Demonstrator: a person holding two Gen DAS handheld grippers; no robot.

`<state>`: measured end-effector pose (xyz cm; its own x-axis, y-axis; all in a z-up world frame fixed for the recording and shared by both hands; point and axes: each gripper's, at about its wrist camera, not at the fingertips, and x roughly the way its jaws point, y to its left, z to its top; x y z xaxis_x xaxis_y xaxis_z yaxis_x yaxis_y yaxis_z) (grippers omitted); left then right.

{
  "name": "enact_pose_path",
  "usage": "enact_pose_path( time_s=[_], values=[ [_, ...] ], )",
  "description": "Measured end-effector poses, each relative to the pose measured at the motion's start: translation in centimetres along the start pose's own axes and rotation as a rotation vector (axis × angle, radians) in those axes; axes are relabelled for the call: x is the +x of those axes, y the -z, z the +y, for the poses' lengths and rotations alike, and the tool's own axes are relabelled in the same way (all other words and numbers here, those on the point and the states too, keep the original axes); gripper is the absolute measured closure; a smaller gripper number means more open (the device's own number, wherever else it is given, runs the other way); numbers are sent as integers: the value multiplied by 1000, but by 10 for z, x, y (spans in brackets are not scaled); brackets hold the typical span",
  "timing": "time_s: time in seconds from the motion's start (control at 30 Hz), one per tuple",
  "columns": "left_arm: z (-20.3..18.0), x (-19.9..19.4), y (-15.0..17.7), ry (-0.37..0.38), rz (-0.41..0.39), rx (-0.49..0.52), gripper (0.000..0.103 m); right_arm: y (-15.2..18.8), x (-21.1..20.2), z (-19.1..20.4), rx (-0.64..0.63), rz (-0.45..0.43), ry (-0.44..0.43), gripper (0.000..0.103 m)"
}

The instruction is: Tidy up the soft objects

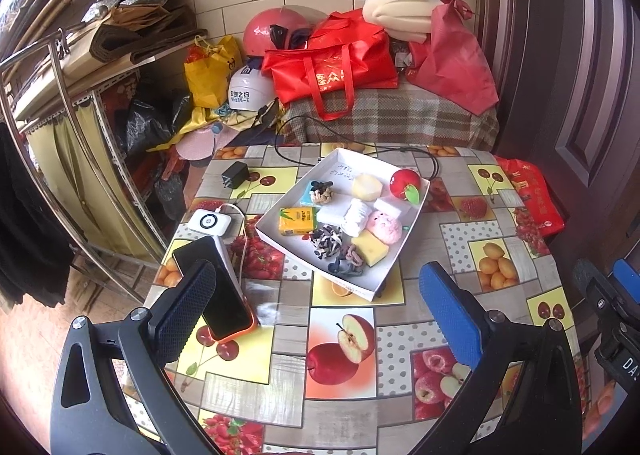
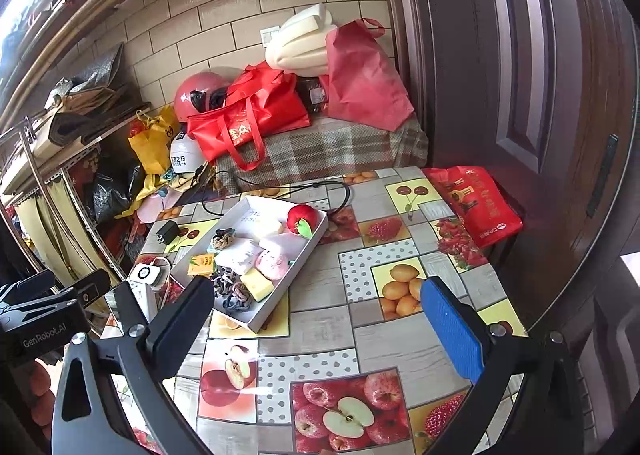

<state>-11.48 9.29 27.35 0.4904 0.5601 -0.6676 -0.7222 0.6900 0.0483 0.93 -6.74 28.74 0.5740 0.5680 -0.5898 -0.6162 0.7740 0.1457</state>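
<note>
- Left wrist view: table (image 1: 440,243) under a fruit-print cloth, with a white tray (image 1: 280,215) lying near its middle.
- Tray holds the soft items: red plush apple (image 1: 404,183) at the far corner, pink plush (image 1: 386,227), yellow sponge (image 1: 370,249) and hair ties (image 1: 326,241) towards the near end.
- Phone (image 1: 216,287) propped left of the tray.
- Left gripper (image 1: 316,303): spread wide, empty, short of the tray.
- Right gripper (image 2: 320,319): likewise released, holding nothing.

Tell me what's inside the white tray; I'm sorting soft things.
The white tray holds a red apple toy, a pink plush, a yellow sponge, hair ties and a tissue pack. Whatever lies beneath them is hidden.
</note>
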Motion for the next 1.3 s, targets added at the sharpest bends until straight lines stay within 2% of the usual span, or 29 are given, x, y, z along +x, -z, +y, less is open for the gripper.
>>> enact_pose_path(
  time_s=[1.3],
  values=[
    [-10,18,8,90,61,25,0,9,13,-3,22,66,38,0]
  ],
)
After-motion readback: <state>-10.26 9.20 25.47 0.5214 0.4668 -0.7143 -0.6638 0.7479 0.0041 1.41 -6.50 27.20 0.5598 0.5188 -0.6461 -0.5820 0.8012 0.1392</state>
